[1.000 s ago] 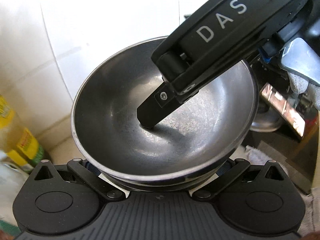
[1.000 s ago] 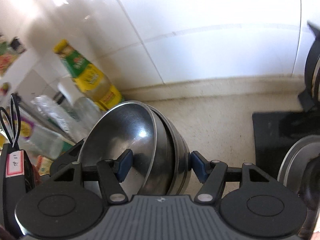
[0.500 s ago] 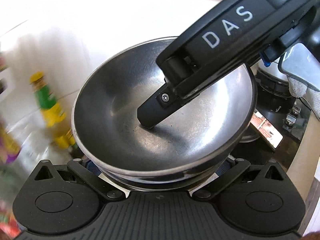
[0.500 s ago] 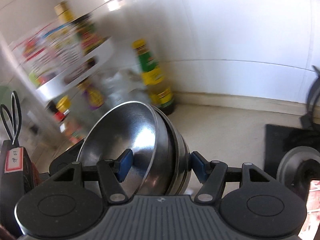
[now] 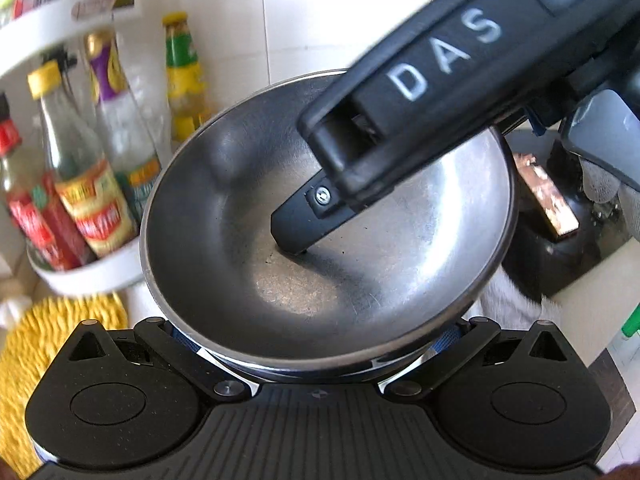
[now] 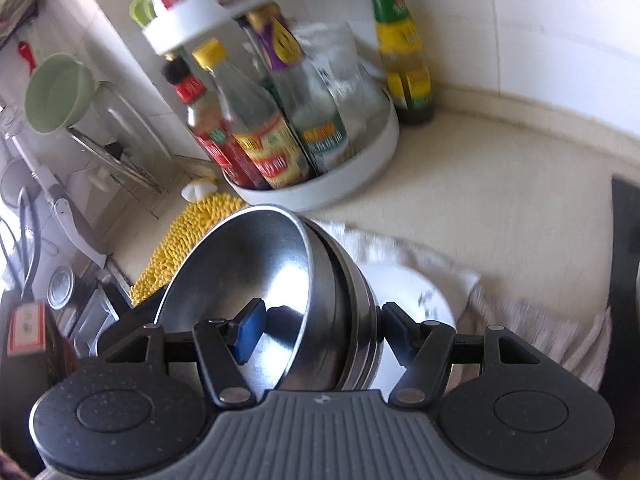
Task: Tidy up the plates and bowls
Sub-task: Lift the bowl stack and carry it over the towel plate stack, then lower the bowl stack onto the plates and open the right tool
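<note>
A stack of nested steel bowls (image 5: 320,264) hangs in the air, held by both grippers. My left gripper (image 5: 316,340) clasps the stack from underneath; its blue pads (image 5: 448,336) press the lower bowl's sides and are mostly hidden by the rim. My right gripper (image 6: 324,332) is shut across the stack of bowls (image 6: 332,300), tipped on edge in that view. Its left pad (image 6: 250,330) lies inside the top bowl and the other pad presses the outermost bowl's outside. In the left wrist view that inner finger (image 5: 298,224) reaches to the bowl's floor.
A white turntable rack (image 6: 360,168) with several sauce bottles stands close ahead, and a green-and-yellow bottle (image 6: 404,52) stands beside it at the wall. A yellow mat (image 6: 180,240) lies on the left. Below the bowls, a white plate (image 6: 404,292) rests on a cloth. A black hob edge (image 6: 626,240) is at the right.
Both grippers have carried the bowl stack sideways along the counter, from the plain tiled wall to the bottle rack and yellow mat. The grip on the bowls looks unchanged.
</note>
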Available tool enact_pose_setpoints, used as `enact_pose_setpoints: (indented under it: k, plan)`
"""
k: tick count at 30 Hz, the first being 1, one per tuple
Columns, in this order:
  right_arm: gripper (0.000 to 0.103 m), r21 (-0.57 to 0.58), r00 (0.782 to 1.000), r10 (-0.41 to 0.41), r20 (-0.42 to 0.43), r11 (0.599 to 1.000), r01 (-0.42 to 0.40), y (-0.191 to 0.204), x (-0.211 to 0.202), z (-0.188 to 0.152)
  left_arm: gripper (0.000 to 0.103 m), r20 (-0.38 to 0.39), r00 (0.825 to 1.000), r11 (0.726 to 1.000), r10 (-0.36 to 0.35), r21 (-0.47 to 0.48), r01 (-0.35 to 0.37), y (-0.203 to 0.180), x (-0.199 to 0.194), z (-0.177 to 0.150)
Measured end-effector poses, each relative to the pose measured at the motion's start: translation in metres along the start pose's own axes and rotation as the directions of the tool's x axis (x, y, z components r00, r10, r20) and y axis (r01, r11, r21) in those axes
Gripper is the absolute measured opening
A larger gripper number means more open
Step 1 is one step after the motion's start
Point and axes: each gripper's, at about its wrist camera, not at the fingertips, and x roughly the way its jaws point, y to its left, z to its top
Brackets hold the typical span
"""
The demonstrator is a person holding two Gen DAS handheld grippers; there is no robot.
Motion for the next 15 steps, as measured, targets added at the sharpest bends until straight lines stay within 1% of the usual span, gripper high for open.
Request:
enact_pose_setpoints:
  k: [5, 7, 9, 15]
  plan:
    - [0.081, 0.018, 1.0, -0.005, -0.01, 1.0, 0.005, -0.007, 0.021, -0.017, 0.103, -0.044, 0.999, 1.0, 0.011, -0.016, -0.011, -0.001, 0.018, -0.019]
    - [0.081, 0.016, 1.0, -0.009, -0.009, 1.0, 0.009, -0.008, 0.026, -0.018, 0.103, -0.05, 0.999, 1.0, 0.011, -0.017, -0.011, 0.001, 0.022, -0.022]
    - [0.081, 0.029, 1.0, -0.001, -0.005, 1.0, 0.001, -0.012, 0.03, -0.018, 0.103, -0.045, 0.999, 1.0, 0.015, -0.013, -0.015, 0.004, 0.026, -0.034]
    - [0.081, 0.083, 1.0, 0.011, -0.019, 0.997, -0.01, -0.03, 0.046, -0.018, 0.103, -0.077, 0.997, 1.0, -0.001, 0.005, 0.002, 0.013, 0.051, -0.031]
